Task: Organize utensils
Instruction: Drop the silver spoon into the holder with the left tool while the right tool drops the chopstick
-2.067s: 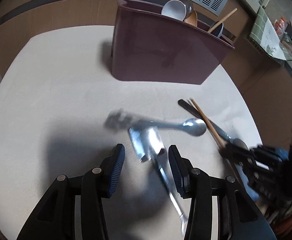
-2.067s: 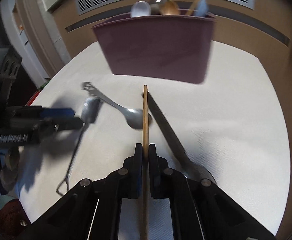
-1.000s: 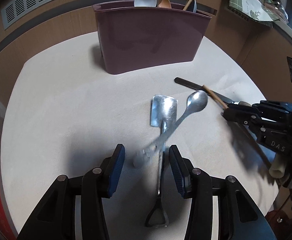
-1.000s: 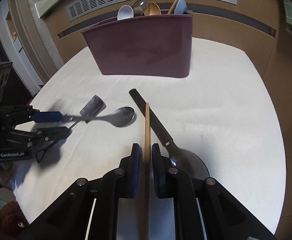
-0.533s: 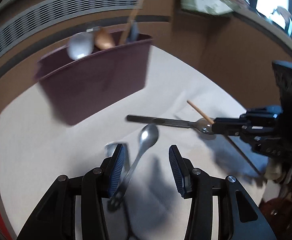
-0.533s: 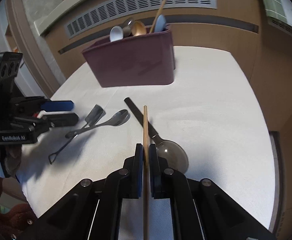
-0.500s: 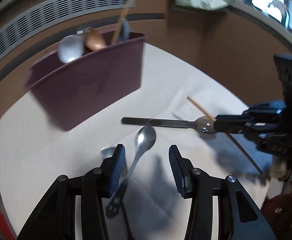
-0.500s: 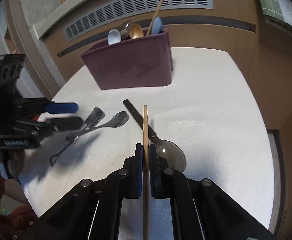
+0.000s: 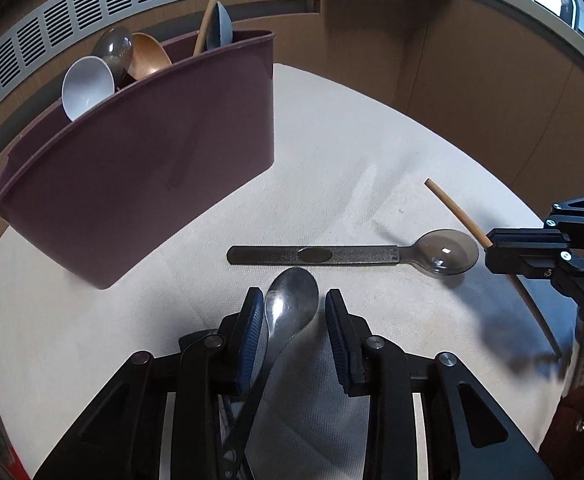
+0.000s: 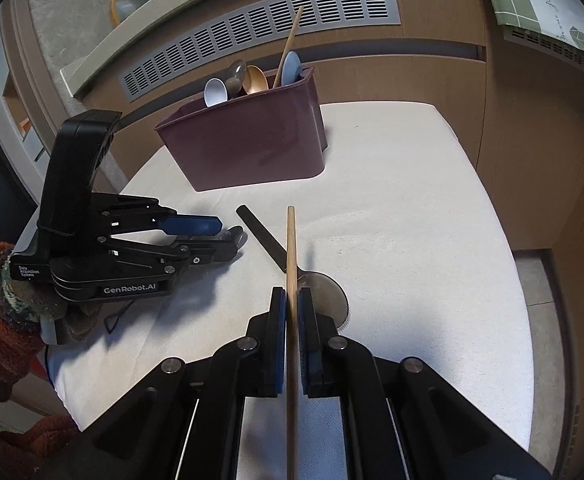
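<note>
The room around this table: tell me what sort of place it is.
Probably a home, a dining corner or window nook: a maroon utensil caddy full of spoons on a white tablecloth, backed by wood panelling with a slatted vent grille.

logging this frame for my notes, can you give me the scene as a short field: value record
surface: white cloth-covered table
holder: maroon utensil bin at the back, upright, several spoons and a wooden stick already standing in it
left tool: left tool straddling a steel spoon, jaws just been closing, right pad not yet on it
right tool: right tool shut on a wooden chopstick
loose on table: dark translucent spoon with a flat dark handle, lying flat
</note>
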`<state>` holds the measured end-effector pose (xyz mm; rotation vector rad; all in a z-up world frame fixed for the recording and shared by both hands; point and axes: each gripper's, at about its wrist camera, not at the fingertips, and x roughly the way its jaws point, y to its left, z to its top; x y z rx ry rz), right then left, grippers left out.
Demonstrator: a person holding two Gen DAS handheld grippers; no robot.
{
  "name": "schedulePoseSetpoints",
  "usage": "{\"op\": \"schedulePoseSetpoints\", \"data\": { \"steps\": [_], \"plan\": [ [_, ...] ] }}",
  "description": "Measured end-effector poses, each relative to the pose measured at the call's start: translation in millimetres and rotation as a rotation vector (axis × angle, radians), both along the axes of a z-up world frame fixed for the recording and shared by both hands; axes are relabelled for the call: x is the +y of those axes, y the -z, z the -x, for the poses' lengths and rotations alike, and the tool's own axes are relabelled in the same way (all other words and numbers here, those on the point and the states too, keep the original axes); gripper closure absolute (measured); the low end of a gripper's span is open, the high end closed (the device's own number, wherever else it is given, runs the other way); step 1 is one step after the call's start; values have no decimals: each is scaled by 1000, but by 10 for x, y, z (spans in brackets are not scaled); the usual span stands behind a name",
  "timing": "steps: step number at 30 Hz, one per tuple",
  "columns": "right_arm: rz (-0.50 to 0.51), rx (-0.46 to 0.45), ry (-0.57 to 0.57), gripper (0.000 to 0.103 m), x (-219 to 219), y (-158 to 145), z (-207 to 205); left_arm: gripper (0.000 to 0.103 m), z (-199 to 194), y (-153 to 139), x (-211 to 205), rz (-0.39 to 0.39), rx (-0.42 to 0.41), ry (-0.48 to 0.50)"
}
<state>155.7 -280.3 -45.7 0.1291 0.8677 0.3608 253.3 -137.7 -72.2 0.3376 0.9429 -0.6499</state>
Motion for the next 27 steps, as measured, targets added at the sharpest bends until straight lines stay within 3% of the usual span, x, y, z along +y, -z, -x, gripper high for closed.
{"op": "schedulePoseSetpoints", "data": {
  "steps": [13, 17, 24, 27],
  "plan": [
    [-5, 17, 5, 97, 14, 45, -40, 71, -64, 86, 94, 34, 52, -46],
    [-6, -5, 21, 97, 9, -17, -24, 73, 105, 17, 124, 6, -36, -121],
    [-15, -67, 37, 97, -81, -241, 56, 74, 500, -597, 605, 261, -121, -260],
    [-30, -75, 53, 97, -114, -298, 46, 73, 670, -801, 776, 303, -160, -285]
  ]
}}
